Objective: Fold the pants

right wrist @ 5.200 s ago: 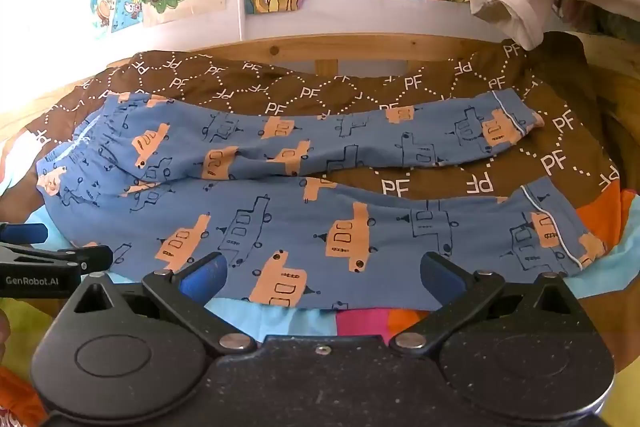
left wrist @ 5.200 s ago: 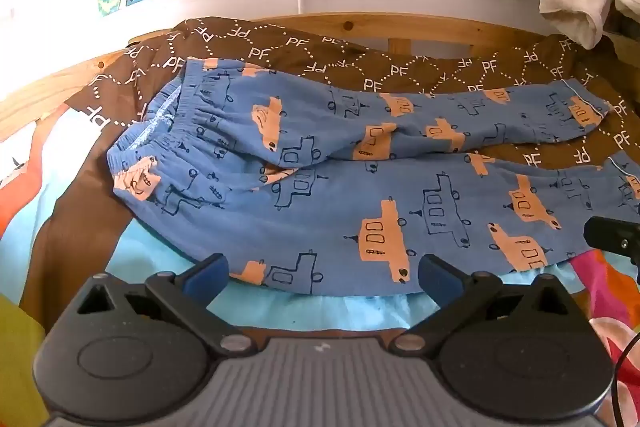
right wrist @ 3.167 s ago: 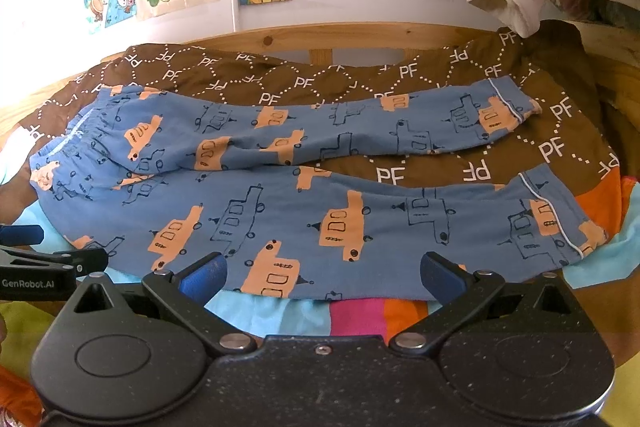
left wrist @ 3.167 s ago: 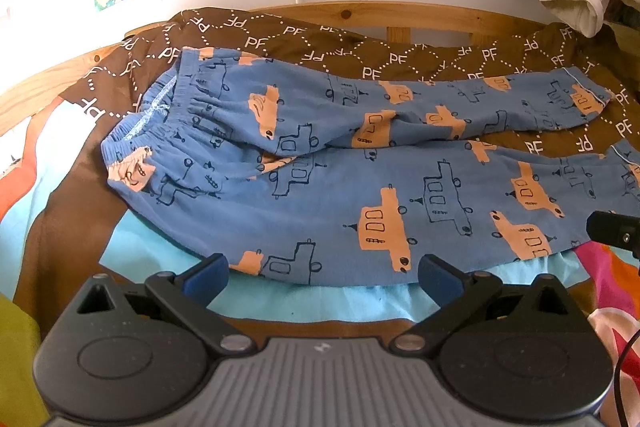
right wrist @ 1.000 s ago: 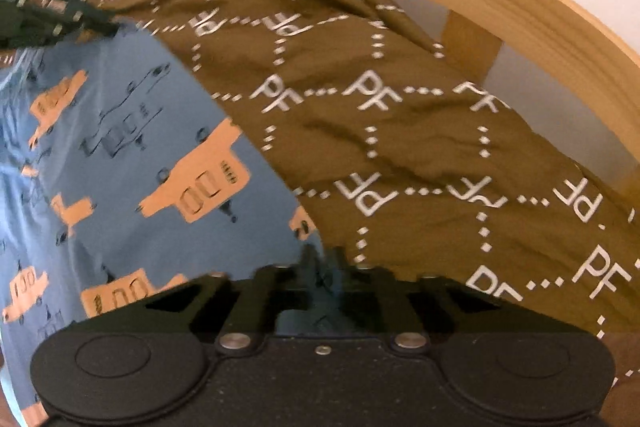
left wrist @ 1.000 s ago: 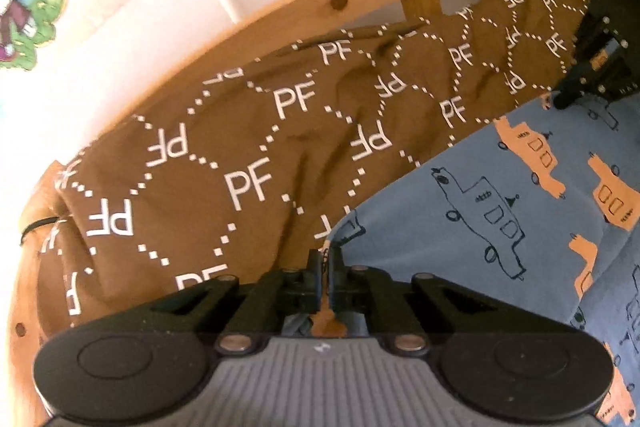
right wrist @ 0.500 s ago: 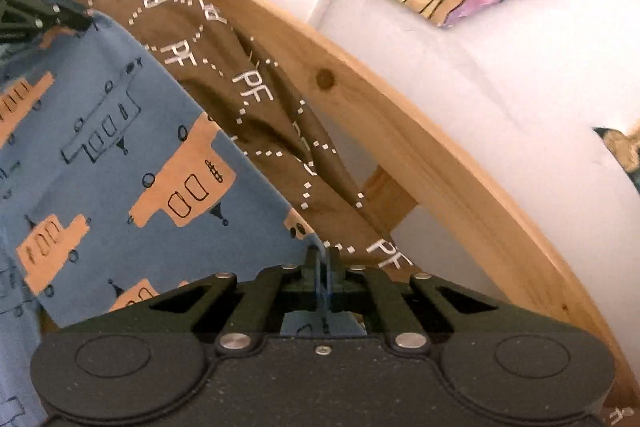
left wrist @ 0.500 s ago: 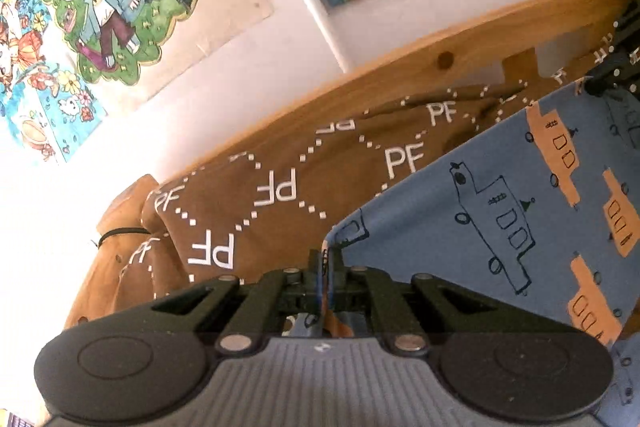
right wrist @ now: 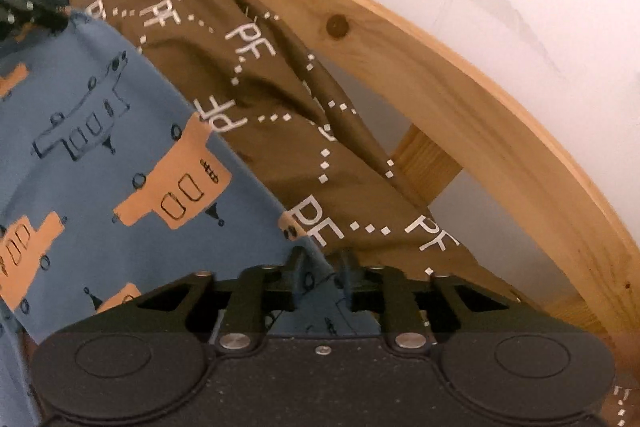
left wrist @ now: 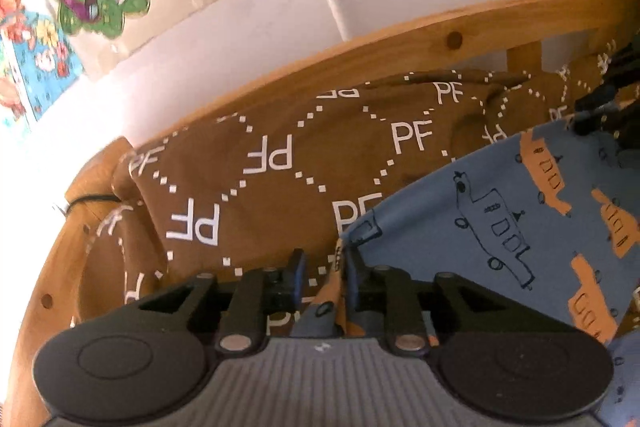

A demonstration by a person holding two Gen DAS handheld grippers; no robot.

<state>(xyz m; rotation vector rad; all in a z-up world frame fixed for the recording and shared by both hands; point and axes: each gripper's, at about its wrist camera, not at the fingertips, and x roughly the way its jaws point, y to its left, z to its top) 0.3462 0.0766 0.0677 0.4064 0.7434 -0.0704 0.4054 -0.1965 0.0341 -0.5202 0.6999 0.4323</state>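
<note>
- Brown PF-print blanket (left wrist: 248, 187) by wooden bed rail (right wrist: 460, 99); blue car-print pants (left wrist: 500, 211) lie on it.
- Left gripper (left wrist: 322, 273) slightly parted, pants edge between its fingers.
- Right gripper (right wrist: 322, 273) likewise.
- Suggest: release both together, keep edges aligned.

Low in the frame, the left gripper (left wrist: 322, 267) has its jaws slightly parted around an edge of the blue pants (left wrist: 500, 227). The pants fill the right side over a brown blanket (left wrist: 260, 163). At far right, probably the other gripper (left wrist: 612, 99).
</note>
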